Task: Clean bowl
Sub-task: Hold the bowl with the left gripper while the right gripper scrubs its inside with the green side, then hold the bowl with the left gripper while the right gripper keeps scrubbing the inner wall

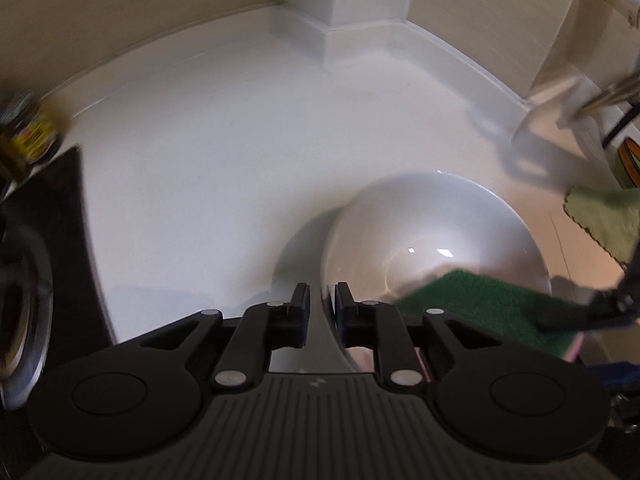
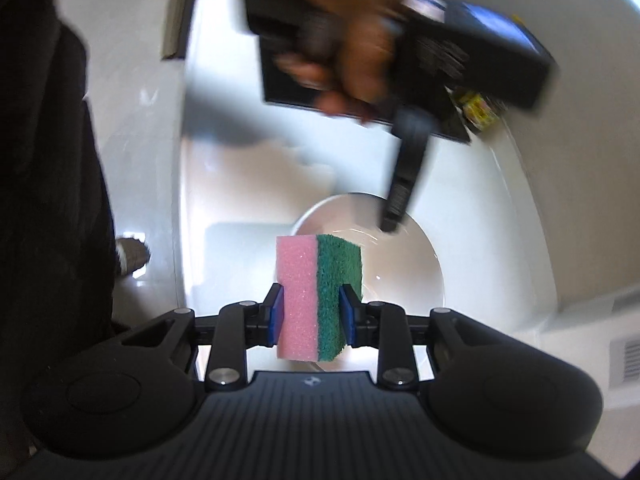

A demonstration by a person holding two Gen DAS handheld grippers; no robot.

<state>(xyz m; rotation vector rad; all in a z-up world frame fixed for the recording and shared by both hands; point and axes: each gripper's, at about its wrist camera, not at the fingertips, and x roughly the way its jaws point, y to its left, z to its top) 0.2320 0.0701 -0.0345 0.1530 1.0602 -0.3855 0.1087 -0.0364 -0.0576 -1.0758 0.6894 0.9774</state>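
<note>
Left gripper (image 1: 322, 306) pinches the rim of the white bowl (image 1: 436, 240), which sits in the sink (image 1: 224, 152). Right gripper (image 2: 311, 312) clamps the sponge (image 2: 320, 276) above it. Recommendation: hold the rim steady and scrub with the green face.

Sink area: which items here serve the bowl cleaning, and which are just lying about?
In use:
- bowl, rim clamped by left gripper
- sponge, held by right gripper

Lying about:
- green cloth
- yellow-labelled jar

White sink basin (image 1: 208, 152), beige walls (image 1: 120, 4)
</note>
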